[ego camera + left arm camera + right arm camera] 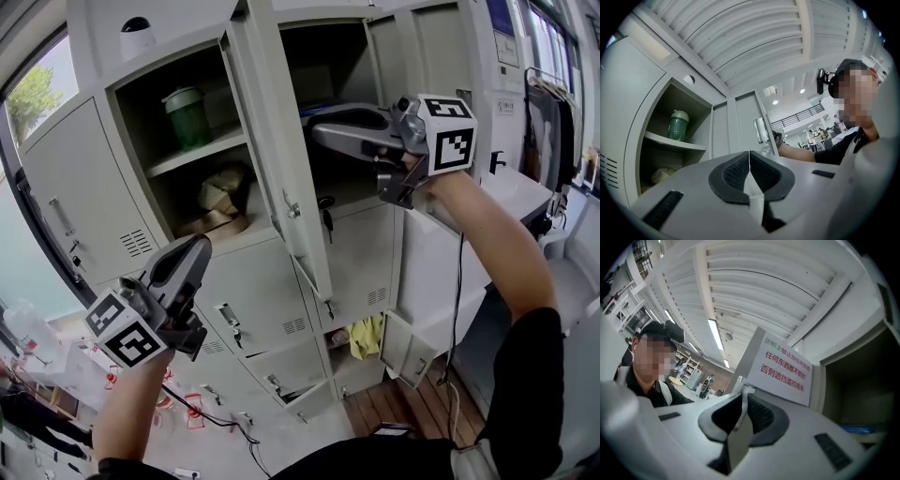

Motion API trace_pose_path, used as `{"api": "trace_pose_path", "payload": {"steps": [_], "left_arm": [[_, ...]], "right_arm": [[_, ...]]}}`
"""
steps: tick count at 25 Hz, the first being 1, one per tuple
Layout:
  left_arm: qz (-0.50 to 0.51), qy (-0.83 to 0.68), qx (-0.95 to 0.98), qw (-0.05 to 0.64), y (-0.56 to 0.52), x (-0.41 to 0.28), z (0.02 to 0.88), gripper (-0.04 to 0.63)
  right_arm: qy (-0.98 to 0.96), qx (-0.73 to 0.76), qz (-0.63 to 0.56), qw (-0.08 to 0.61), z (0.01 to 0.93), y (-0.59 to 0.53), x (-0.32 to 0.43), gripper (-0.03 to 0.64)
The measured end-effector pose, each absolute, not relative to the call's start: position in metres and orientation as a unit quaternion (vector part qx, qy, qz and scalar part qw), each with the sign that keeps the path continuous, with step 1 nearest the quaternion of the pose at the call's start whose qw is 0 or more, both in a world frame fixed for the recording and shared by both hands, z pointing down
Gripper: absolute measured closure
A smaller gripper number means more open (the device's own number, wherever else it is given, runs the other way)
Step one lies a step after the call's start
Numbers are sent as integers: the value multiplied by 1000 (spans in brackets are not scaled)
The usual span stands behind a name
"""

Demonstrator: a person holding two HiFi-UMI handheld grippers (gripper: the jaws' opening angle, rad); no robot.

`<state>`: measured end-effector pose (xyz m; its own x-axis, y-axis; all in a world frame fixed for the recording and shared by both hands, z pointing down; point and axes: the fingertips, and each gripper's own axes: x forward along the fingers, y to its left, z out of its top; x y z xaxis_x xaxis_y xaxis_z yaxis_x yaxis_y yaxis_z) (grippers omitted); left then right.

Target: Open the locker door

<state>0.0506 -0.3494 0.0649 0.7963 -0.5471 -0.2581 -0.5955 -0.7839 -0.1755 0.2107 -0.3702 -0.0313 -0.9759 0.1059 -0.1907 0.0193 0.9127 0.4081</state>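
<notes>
Now: locker door [272,159] swung open at 12 o'clock, edge-on in head view. Right gripper [319,133] at 1 o'clock, jaws clamped on door's edge. Left gripper [200,248] low at 8 o'clock, jaws together, empty. Green bottle [190,114] on shelf at 11 o'clock.

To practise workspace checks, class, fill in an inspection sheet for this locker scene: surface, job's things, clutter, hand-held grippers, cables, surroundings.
Surface: grey lockers; no table seen.
Job's things: door swung open.
Clutter: green bottle on a shelf, tan bundle below it, key hanging at a lock, yellow cloth low down.
Grippers: right hand-held gripper shut on the door's edge; left hand-held gripper shut, empty, clear of the lockers.
Cables: one cable hangs below the right arm; a second cable trails below the left arm.
Surroundings: window, wooden floor, hanging clothes.
</notes>
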Motion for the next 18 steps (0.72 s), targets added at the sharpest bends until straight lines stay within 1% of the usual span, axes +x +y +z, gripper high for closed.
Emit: {"api": "trace_pose_path", "payload": {"steps": [8,13,15,18], "left_arm": [[103,292,-943,119,-345,47,68,578],[106,266,-949,134,-327,41,66,578],[108,257,-951,135,-319,35,66,578],[115,246,-955,118,-310,25,70,578]], "right_arm": [[966,-91,197,142,-34,-373,232,580],[946,-192,207,160,-33,-366,247,592],[936,-230,213,160,-29,-359,251,595],[930,-260,210,152,-18,-343,253,597]]}}
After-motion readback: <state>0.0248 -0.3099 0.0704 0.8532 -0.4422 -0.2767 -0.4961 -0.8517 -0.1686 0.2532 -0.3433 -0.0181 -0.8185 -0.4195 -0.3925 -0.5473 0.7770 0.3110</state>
